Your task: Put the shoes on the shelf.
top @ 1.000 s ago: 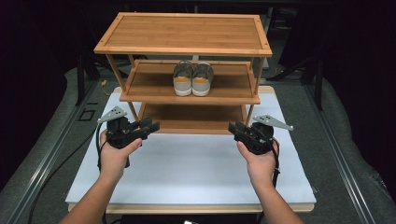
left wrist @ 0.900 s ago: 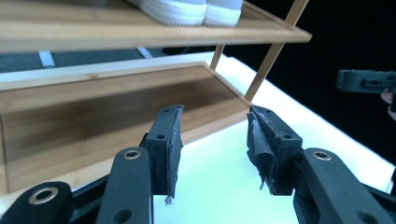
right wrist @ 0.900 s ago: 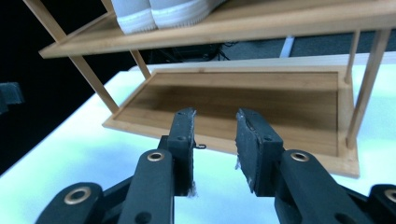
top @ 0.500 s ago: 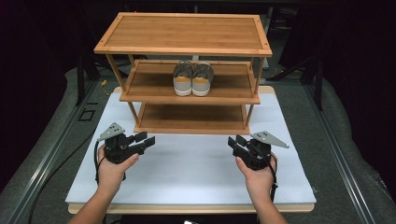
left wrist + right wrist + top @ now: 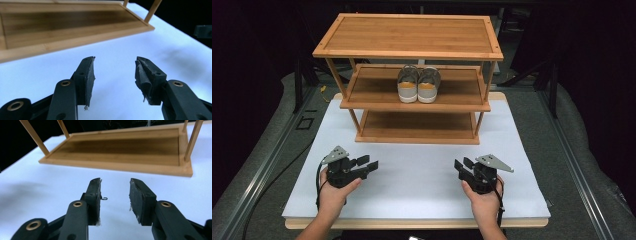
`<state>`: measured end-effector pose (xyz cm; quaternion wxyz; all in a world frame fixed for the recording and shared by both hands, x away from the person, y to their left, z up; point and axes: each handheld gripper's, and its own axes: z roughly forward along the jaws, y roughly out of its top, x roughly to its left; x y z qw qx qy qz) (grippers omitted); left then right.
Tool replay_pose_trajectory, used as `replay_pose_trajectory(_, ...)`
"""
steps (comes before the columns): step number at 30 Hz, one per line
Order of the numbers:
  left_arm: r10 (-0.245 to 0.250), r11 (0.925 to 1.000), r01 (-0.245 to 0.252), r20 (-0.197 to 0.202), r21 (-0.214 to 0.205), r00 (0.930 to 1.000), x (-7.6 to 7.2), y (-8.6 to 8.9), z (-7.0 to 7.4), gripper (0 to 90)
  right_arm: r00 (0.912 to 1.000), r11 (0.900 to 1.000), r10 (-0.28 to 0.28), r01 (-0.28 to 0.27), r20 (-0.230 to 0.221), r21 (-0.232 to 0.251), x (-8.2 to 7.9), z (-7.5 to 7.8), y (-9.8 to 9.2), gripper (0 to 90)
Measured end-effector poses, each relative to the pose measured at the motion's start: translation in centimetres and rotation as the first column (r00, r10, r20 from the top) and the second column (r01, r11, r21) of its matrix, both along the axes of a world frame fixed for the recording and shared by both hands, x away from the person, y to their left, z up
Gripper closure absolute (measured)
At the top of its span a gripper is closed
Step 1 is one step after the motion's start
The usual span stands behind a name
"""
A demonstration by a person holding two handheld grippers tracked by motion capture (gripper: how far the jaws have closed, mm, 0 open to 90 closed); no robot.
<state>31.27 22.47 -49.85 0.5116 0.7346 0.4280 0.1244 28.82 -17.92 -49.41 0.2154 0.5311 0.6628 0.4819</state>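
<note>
Both grippers lower, jaws wider.

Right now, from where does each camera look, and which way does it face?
High view: above the table's near edge, facing forward and down at the rack and shoes; both hands show.
Left gripper view: on the left gripper, facing the bottom shelf; open jaws show.
Right gripper view: on the right gripper, likewise.
All share the bottom shelf.

Left gripper held low in left hand, jaws just been opening, nothing between them. Right gripper low in right hand, jaws likewise opening, empty. Tips of the 2 angled inward.
</note>
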Motion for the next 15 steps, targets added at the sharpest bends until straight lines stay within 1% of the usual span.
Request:
replay_pose_trajectory(1, -0.004, 1.0000, 0.004, -0.001, 0.007, 1.0000, 0.0, -0.1, -0.2, 49.5, 1.0000, 0.9999, -0.003, 0.003, 0.002, -0.010, 0.0, -0.3, 0.1, 61.0)
replay_pose_trajectory(2, -0.006, 0.9999, 0.006, 0.001, 0.013, 1.0000, -0.1, -0.1, -0.4, 49.4, 0.9997, 0.9991, -0.022, 0.022, -0.006, -0.037, 0.0, -0.5, 0.3, 61.0)
replay_pose_trajectory(3, -0.007, 0.9998, 0.007, -0.002, 0.017, 1.0000, -0.1, -0.2, -0.5, 49.3, 0.9997, 0.9985, -0.024, 0.024, -0.006, -0.049, 0.0, -0.7, 0.4, 60.9)
replay_pose_trajectory(4, -0.008, 0.9998, 0.008, -0.003, 0.019, 1.0000, -0.1, -0.2, -0.7, 49.2, 1.0000, 0.9994, 0.006, -0.007, -0.006, -0.033, 0.0, -0.9, 0.4, 60.8)
replay_pose_trajectory(5, -0.009, 0.9997, 0.009, -0.001, 0.021, 1.0000, -0.1, -0.2, -0.9, 49.0, 0.9996, 0.9992, 0.029, -0.029, -0.005, -0.028, 0.0, -1.0, 0.4, 60.8)
replay_pose_trajectory(8, -0.003, 0.9997, 0.003, -0.013, 0.023, 0.9999, 0.0, -0.2, -1.6, 48.4, 0.9999, 0.9981, 0.007, -0.008, -0.007, -0.062, 0.0, -1.6, 0.7, 60.8)
replay_pose_trajectory(9, 0.003, 0.9997, -0.002, -0.017, 0.024, 0.9999, 0.1, -0.2, -1.9, 48.0, 0.9999, 0.9983, 0.008, -0.008, -0.006, -0.058, 0.0, -1.9, 0.7, 60.8)
replay_pose_trajectory(11, 0.007, 0.9993, -0.006, -0.025, 0.036, 0.9997, 0.1, -0.3, -2.3, 47.7, 0.9997, 0.9981, 0.017, -0.018, -0.020, -0.058, 0.1, -2.4, 0.8, 60.8)
replay_pose_trajectory(13, 0.006, 0.9993, -0.005, -0.035, 0.037, 0.9994, 0.2, -0.4, -2.6, 47.7, 0.9991, 0.9978, 0.026, -0.028, -0.032, -0.060, 0.2, -2.8, 0.9, 60.7)
replay_pose_trajectory(15, 0.002, 0.9990, -0.001, -0.038, 0.045, 0.9993, 0.1, -0.6, -2.9, 47.7, 0.9992, 0.9967, 0.022, -0.025, -0.034, -0.077, 0.3, -3.2, 1.0, 60.7)
